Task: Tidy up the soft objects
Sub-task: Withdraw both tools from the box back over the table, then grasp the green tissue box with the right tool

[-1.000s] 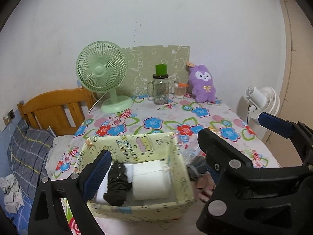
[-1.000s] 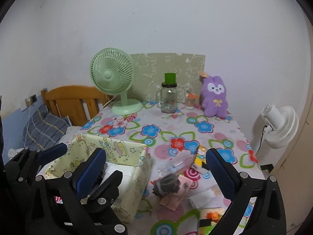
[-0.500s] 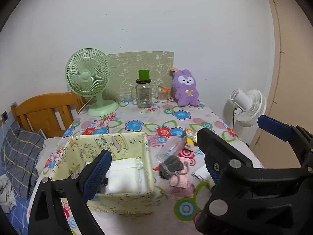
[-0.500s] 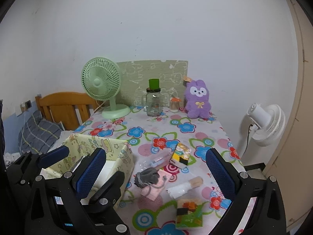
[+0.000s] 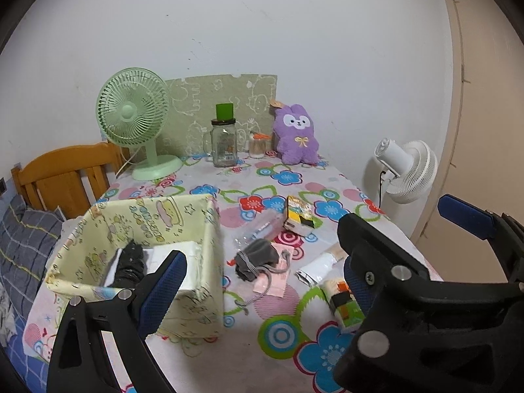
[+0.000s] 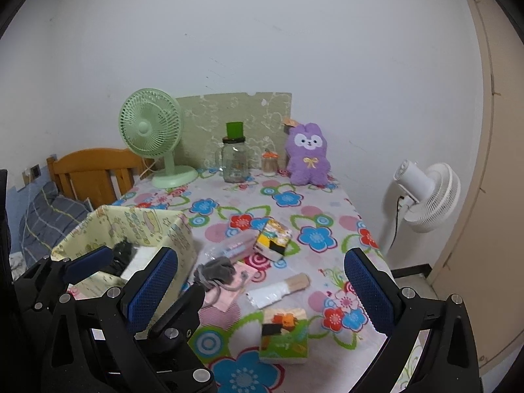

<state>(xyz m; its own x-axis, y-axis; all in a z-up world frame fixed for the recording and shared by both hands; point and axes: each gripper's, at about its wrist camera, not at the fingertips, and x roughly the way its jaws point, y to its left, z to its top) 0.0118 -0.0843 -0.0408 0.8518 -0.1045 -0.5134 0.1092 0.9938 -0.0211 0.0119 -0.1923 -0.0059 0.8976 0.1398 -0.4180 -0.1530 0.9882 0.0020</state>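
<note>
Wide view over the table (image 5: 249,357), floral cloth (image 6: 314,196) covering it, pushed up against the white wall. At its near-left corner sits the yellow fabric bin (image 5: 196,298), open-topped, with a folded white cloth (image 5: 177,252) and a dark rolled bundle (image 5: 129,262) lying side by side inside it.

At the far edge stand the green desk fan (image 5: 134,114), a glass jar (image 5: 224,145) with a green lid, and the purple plush bunny (image 5: 296,137) sitting upright against the wall. Off the table's right side, a white floor fan (image 6: 425,193).

Both claws hover above the near edge, and both are spread wide with nothing between the blue pads. The left gripper (image 5: 304,242) frames the middle of the table; the right gripper (image 6: 258,281) sits just beside it, the left one's fingers showing at the lower left of the right wrist view.

Now the loose items, right of the bin: a grey drawstring pouch (image 5: 258,257) resting on a pink cloth (image 5: 273,281), a clear plastic packet (image 6: 234,245) just behind, 2 printed tissue packs (image 6: 285,337) (image 6: 273,237), and a small white wrapped stick (image 6: 278,290) between them.
</note>
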